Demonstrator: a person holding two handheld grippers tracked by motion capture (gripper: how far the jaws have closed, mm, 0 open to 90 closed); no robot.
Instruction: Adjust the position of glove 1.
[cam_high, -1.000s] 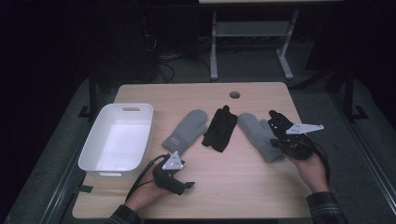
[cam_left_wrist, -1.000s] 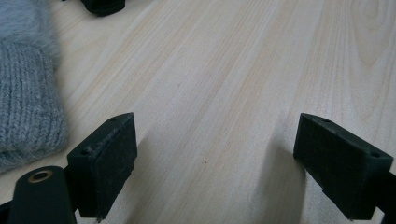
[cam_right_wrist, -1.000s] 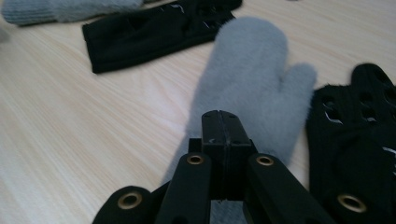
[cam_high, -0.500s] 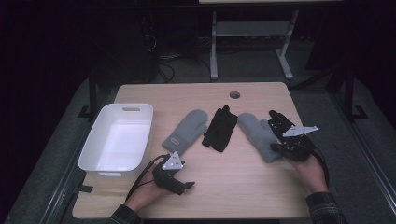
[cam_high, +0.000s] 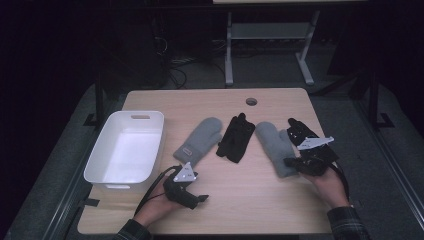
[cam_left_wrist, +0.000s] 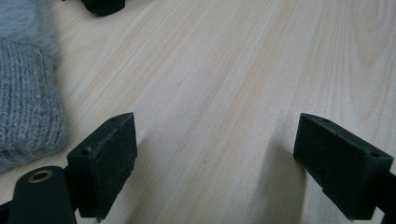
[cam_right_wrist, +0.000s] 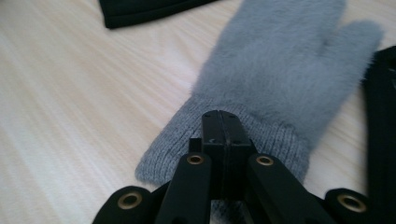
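The right gripper (cam_high: 300, 162) has its jaws pressed together over the ribbed cuff of the right grey mitten (cam_right_wrist: 285, 79), near the table's (cam_high: 250, 200) right edge; whether cloth is pinched between them, I cannot tell. The step looks like a grasp of this mitten, and next it probably needs a lift toward the white bin (cam_high: 100, 172) at the left edge. The left gripper (cam_left_wrist: 212, 172) rests with jaws apart near the front edge. I count two grey mittens, two black gloves (cam_high: 236, 137) and one bin.
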